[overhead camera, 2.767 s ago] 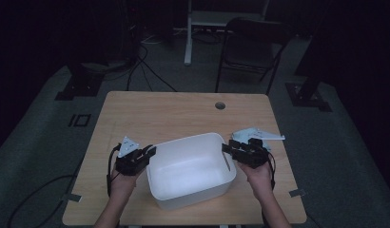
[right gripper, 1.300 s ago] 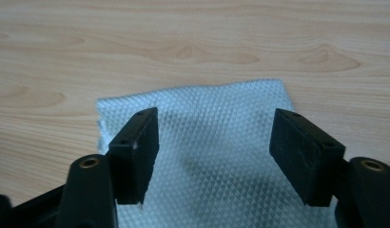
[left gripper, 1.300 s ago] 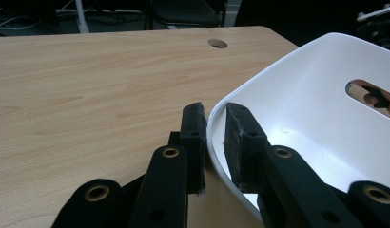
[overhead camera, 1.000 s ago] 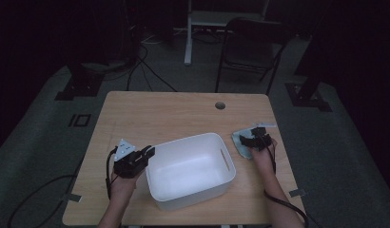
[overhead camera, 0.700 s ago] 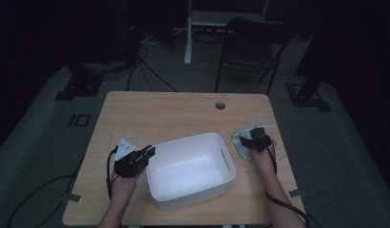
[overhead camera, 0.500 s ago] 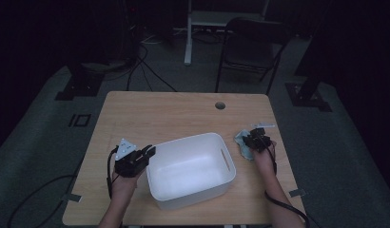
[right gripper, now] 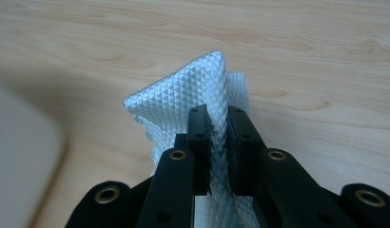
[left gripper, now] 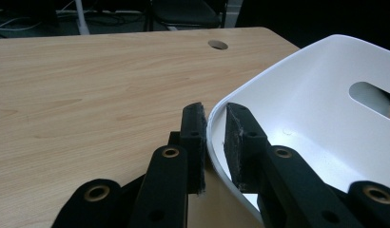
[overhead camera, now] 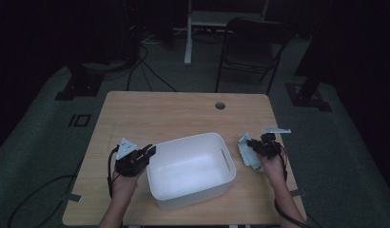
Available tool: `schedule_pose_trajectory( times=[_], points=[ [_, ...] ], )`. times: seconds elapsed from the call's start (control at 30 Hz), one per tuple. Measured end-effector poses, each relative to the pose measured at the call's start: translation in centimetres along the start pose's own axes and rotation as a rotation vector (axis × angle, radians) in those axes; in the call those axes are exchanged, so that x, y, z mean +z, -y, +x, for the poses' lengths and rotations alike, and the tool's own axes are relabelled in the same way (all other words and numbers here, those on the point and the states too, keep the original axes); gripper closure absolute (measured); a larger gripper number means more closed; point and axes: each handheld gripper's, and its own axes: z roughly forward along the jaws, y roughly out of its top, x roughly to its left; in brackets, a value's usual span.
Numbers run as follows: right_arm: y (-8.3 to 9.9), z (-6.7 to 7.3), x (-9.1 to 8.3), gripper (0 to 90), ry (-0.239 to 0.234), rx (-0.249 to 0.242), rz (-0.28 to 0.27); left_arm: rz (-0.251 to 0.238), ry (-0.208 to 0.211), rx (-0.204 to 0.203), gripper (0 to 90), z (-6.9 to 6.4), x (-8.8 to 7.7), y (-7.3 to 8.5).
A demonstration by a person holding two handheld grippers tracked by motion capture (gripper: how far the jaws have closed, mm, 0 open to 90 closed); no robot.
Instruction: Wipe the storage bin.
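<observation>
A white plastic tub (overhead camera: 188, 168) stands on the wooden table (overhead camera: 174, 114), near its front edge. My left gripper (overhead camera: 148, 153) is at the tub's left side. In the left gripper view the left gripper (left gripper: 214, 111) is shut on the tub's rim (left gripper: 259, 76), one pad outside and one inside. Right of the tub, my right gripper (overhead camera: 250, 144) holds a pale blue quilted cloth (overhead camera: 248, 156). Its jaws have just been closing. In the right gripper view the right gripper (right gripper: 217, 111) pinches a raised fold of the cloth (right gripper: 183, 99) above the tabletop.
The tub's inside is bare, with a handle slot (left gripper: 374, 95) in its far wall. A round cable hole (overhead camera: 220, 105) sits near the table's far edge. A black chair (overhead camera: 252, 45) and a white desk leg (overhead camera: 188, 33) stand beyond the table.
My right gripper left the tub's right rim, went to the cloth, closed on it and lifted it a little, so the cloth now bunches up. The left gripper has kept its place.
</observation>
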Motion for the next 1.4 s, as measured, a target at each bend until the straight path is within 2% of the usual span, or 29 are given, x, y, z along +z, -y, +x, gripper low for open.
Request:
schedule_pose_trajectory(
  times=[0.1,0.3,0.4,0.43,0.47,0.6,0.67,0.7,0.73,0.8,0.9,1.0,1.13,1.4],
  points=[
    [0.1,0.8,-2.1,81.8,-0.033,-0.031,-0.020,-0.001,-0.004,0.003,78.3,-0.1,0.0,0.0],
    [0.1,2.9,-6.8,81.8,-0.123,-0.075,-0.107,-0.003,-0.008,0.001,78.3,-0.1,0.0,0.0],
    [0.1,3.2,-7.3,81.8,-0.134,-0.084,-0.116,-0.002,-0.010,0.001,78.3,-0.1,0.0,0.0],
    [0.2,3.7,-8.2,81.8,-0.158,-0.089,-0.133,-0.001,-0.010,0.003,78.3,-0.1,0.0,0.0],
    [0.4,4.8,-10.0,81.8,-0.212,-0.100,-0.173,0.000,-0.011,0.004,78.3,-0.1,0.0,0.0],
    [1.2,6.5,-11.6,81.8,-0.286,-0.117,-0.206,-0.001,-0.013,0.004,78.3,-0.2,0.0,0.0],
    [1.6,7.0,-11.8,81.8,-0.317,-0.119,-0.209,-0.002,-0.014,0.002,78.3,-0.2,0.0,0.1],
    [1.6,7.0,-11.8,81.8,-0.317,-0.119,-0.209,-0.002,-0.014,0.002,78.3,-0.2,0.0,0.1],
    [2.0,7.4,-11.9,81.8,-0.344,-0.115,-0.210,-0.001,-0.015,0.003,78.3,-0.2,0.0,0.0],
    [2.3,7.7,-11.8,81.7,-0.357,-0.122,-0.200,-0.001,-0.015,0.002,78.3,-0.2,0.0,0.0],
    [2.6,8.1,-11.4,81.8,-0.353,-0.132,-0.182,0.000,-0.015,0.004,78.3,-0.2,0.0,0.0],
    [3.0,8.6,-10.2,81.8,-0.347,-0.140,-0.142,0.003,-0.018,0.008,78.3,-0.3,-0.1,0.1],
    [3.2,9.1,-9.6,81.9,-0.352,-0.141,-0.131,0.002,-0.019,0.006,78.3,-0.4,-0.1,0.1],
    [3.7,9.1,-9.3,82.2,-0.362,-0.119,-0.150,-0.001,-0.035,0.000,78.1,-0.6,0.0,0.1]
  ],
)
